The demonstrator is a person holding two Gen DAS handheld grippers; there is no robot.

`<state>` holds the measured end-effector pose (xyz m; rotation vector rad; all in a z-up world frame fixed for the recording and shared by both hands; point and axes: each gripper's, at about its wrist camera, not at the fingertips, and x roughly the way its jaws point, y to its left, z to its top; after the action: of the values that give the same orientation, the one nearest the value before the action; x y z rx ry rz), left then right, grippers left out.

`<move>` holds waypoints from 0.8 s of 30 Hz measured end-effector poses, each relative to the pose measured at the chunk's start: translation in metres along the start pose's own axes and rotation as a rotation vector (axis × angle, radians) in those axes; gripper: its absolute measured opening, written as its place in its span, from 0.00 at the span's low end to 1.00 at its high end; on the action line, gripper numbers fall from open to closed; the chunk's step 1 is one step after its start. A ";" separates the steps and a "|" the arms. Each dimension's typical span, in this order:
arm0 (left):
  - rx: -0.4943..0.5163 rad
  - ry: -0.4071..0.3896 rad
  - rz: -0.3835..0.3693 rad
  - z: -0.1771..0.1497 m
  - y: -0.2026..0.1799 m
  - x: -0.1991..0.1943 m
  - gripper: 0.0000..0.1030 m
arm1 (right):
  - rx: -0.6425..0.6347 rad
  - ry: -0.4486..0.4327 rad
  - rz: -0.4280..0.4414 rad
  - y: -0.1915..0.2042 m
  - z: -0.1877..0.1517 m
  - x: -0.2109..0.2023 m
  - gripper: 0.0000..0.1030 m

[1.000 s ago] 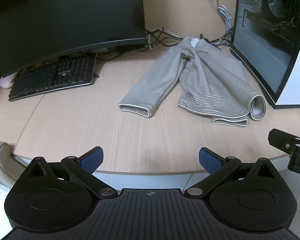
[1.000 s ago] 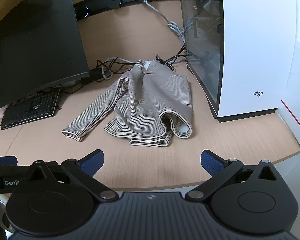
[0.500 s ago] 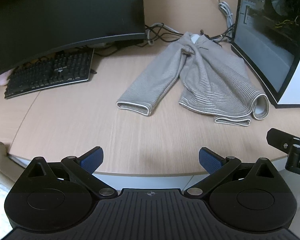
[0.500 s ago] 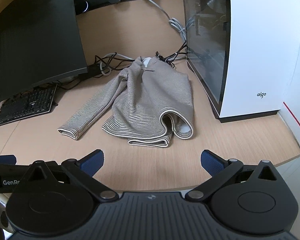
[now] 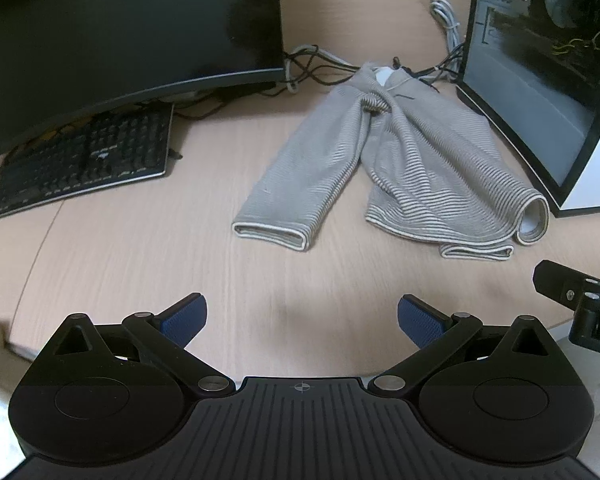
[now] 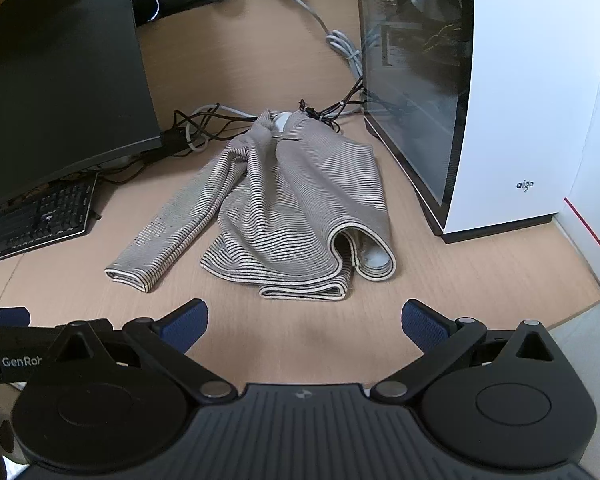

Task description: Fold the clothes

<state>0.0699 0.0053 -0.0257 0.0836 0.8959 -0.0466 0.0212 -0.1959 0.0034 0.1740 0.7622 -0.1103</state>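
A grey striped long-sleeved top [image 5: 420, 168] [image 6: 296, 208] lies crumpled on the wooden desk, one sleeve [image 5: 296, 192] [image 6: 168, 236] stretched out to the left, its hem curled up at the right. My left gripper [image 5: 300, 320] hovers over the desk's front edge, open and holding nothing, well short of the sleeve cuff. My right gripper [image 6: 304, 320] is open too, just in front of the folded hem. Part of the right gripper shows at the left wrist view's right edge.
A dark curved monitor [image 5: 120, 32] [image 6: 56, 68] and a black keyboard [image 5: 84, 164] [image 6: 36, 216] stand at the left. A white computer case [image 5: 548, 80] [image 6: 500, 92] with a glass side stands close on the right. Cables [image 6: 204, 128] tangle behind the top. Bare desk [image 5: 140, 264] lies in front.
Both grippers have moved forward over the desk toward the top, which looks nearer and larger now. The jaws stay open and the garment has not moved.
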 end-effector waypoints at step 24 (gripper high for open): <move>-0.063 0.041 -0.095 0.044 0.013 0.059 1.00 | 0.063 0.048 0.042 -0.012 0.047 0.068 1.00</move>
<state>0.1424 0.0143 -0.0438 -0.0173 0.9414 -0.1056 0.1000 -0.2193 -0.0117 0.2534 0.8031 -0.0907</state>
